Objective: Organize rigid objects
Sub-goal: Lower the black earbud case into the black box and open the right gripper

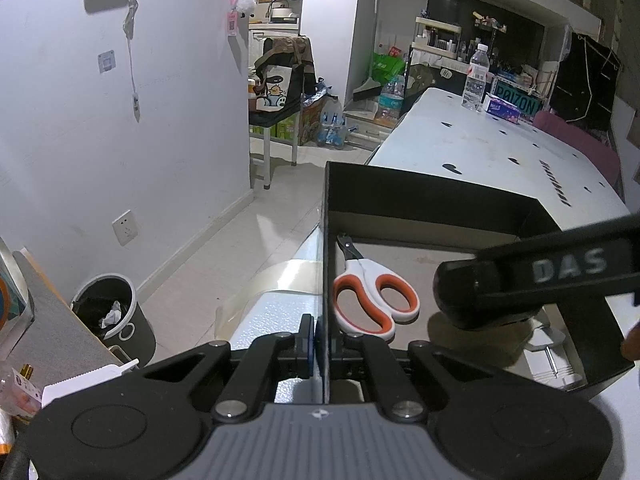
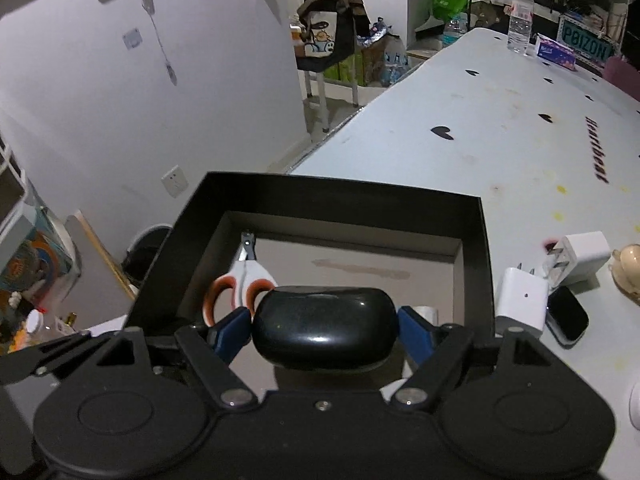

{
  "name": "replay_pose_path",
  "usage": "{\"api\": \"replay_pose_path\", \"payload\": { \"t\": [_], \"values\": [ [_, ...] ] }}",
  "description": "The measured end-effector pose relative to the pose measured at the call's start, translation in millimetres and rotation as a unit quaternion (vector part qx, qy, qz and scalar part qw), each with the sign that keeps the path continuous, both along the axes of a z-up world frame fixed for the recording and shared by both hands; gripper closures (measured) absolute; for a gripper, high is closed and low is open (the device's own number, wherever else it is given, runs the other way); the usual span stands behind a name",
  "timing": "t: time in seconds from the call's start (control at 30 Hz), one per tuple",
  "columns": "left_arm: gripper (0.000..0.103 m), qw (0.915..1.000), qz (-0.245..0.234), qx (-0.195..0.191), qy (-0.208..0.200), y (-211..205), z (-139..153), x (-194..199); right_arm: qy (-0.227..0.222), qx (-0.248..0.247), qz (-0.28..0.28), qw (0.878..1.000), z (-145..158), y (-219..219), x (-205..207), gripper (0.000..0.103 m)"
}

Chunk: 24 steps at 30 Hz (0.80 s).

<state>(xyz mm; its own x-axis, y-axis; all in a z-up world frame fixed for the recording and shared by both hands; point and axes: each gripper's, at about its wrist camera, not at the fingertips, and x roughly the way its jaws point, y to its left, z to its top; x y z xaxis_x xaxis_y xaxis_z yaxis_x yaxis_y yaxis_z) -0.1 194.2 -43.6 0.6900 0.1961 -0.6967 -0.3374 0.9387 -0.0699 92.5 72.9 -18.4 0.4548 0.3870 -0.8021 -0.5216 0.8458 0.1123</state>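
A black open box (image 2: 344,194) stands at the corner of the white table (image 2: 480,152). Orange-and-white scissors (image 1: 376,300) lie inside it along the left wall, also seen in the right wrist view (image 2: 244,280). My left gripper (image 1: 319,340) is shut on the box's left wall (image 1: 326,264). My right gripper (image 2: 324,336) is shut on a glossy black oval case (image 2: 326,320), its blue pads (image 2: 230,336) pressing on both ends. The case (image 1: 472,300) hangs over the box's interior. A white object (image 1: 548,346) lies in the box's near right corner, partly hidden.
Right of the box lie two white chargers (image 2: 522,306) (image 2: 580,256), a small black device (image 2: 566,316) and a beige object (image 2: 628,268). A water bottle (image 2: 520,16) and a tissue pack (image 2: 554,52) stand at the far end. A bin (image 1: 110,316) is on the floor.
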Motion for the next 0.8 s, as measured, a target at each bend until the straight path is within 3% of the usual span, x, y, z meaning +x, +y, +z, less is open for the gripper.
{"api": "replay_pose_path", "payload": {
  "t": [0.37,0.8],
  "values": [
    [0.097,1.0000,0.000,-0.004,-0.002,1,0,0,0.002,-0.034,-0.015,0.999,-12,8,5,0.023],
    [0.097,1.0000,0.000,-0.006,-0.003,1,0,-1,-0.008,0.016,-0.017,1.000,18,-31,-7,0.021]
  ]
}}
